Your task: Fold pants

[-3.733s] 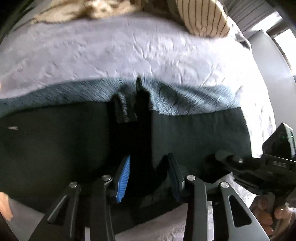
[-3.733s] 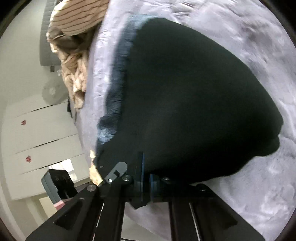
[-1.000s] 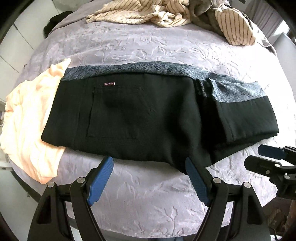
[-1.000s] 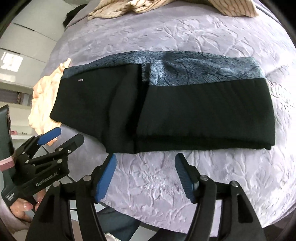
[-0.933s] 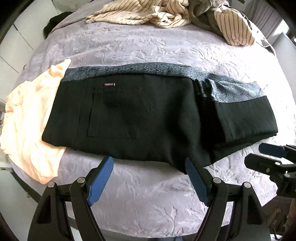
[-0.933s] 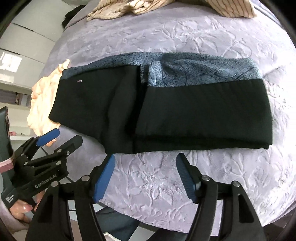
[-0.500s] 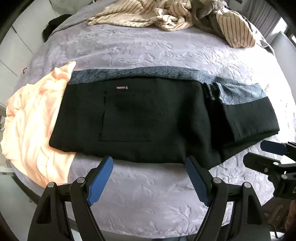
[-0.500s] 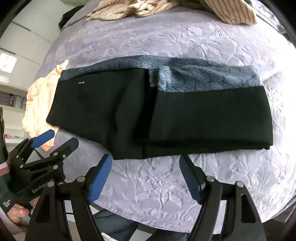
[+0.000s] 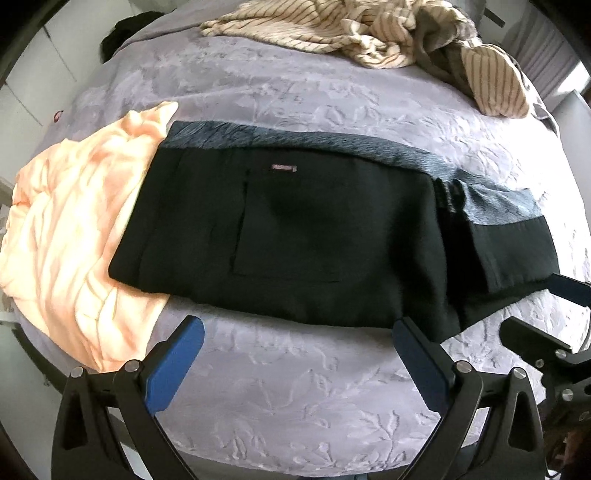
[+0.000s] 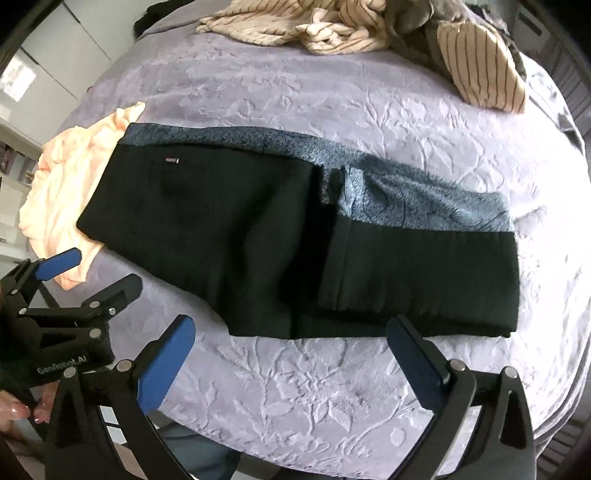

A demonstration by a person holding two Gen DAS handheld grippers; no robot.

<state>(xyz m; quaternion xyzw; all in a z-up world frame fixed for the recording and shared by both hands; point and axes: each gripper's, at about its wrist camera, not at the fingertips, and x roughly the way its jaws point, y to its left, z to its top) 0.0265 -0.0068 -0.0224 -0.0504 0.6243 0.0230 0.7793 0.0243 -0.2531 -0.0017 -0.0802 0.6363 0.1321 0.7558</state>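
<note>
The black pants [image 9: 314, 236] with a grey-blue patterned band along the far edge lie folded flat across the lilac bed; they also show in the right wrist view [image 10: 295, 251]. My left gripper [image 9: 299, 354] is open and empty, held above the bed just short of the pants' near edge. My right gripper [image 10: 291, 350] is open and empty, also just short of the near edge. The right gripper shows at the right edge of the left wrist view [image 9: 535, 317]. The left gripper shows at the left of the right wrist view [image 10: 88, 273].
A peach garment [image 9: 74, 236] lies left of the pants, partly under them. Striped beige clothes [image 9: 369, 29] are heaped at the far side of the bed [image 9: 295, 406]. White cupboards [image 10: 37, 74] stand at the left.
Earlier both grippers were down at the pants, the right one shut on the cloth. Now both are open and drawn back; over the last second the pants lie still and the view shifts slightly.
</note>
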